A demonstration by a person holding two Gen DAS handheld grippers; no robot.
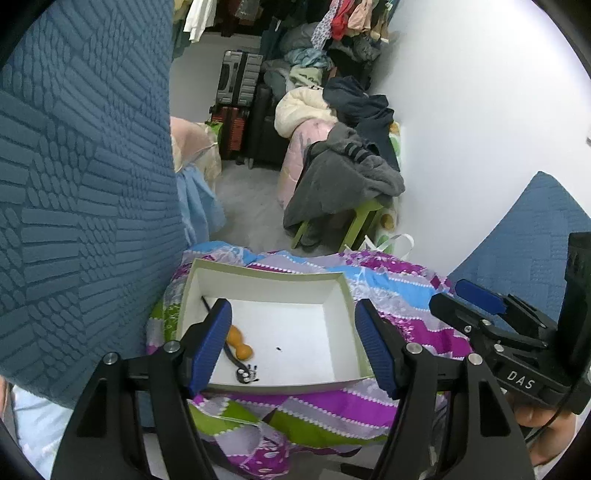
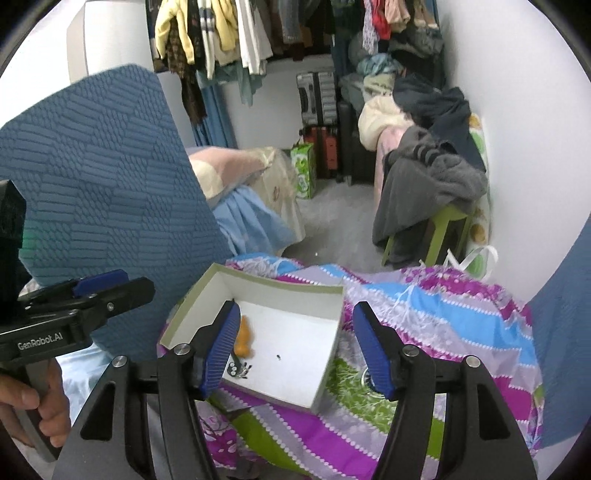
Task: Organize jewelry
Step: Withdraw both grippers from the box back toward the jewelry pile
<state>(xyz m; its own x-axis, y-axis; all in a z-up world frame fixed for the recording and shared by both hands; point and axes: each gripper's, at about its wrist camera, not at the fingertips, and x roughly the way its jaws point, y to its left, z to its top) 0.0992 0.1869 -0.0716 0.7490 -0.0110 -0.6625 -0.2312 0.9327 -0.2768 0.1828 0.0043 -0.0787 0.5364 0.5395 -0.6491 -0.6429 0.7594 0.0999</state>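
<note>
**Both grippers empty above the box; jewelry lies at its left side**

Nearest to you, your left gripper (image 1: 293, 341) has its jaws spread, with nothing between the pads; your right gripper (image 2: 291, 345) is spread as well and holds nothing; both hang above the white box (image 1: 258, 282), which rests on the striped cloth (image 1: 399, 295).

The jewelry is inside the box, against its left wall; an orange piece (image 1: 239, 343), shaped like a small gourd, lies with its long axis running from the near side toward the far wall; a dark strand (image 1: 231, 356) runs beside it and ends at a small cluster of beads (image 1: 246, 376) near the front edge; a tiny dark speck (image 1: 277, 348) lies apart on the bare floor of the box.

So the pieces lie low and left of both grippers, just beside each left finger; in my judgement the left gripper is the nearer one.

The left view shows the thin dark end of the strand reaching the far corner; the right view hides it behind the finger, but it shows your hand (image 2: 33, 398) on the left handle; beyond stand a green stool (image 2: 443, 221) under grey clothes, suitcases (image 2: 319, 96) and a rail of hanging garments (image 2: 236, 33).
</note>
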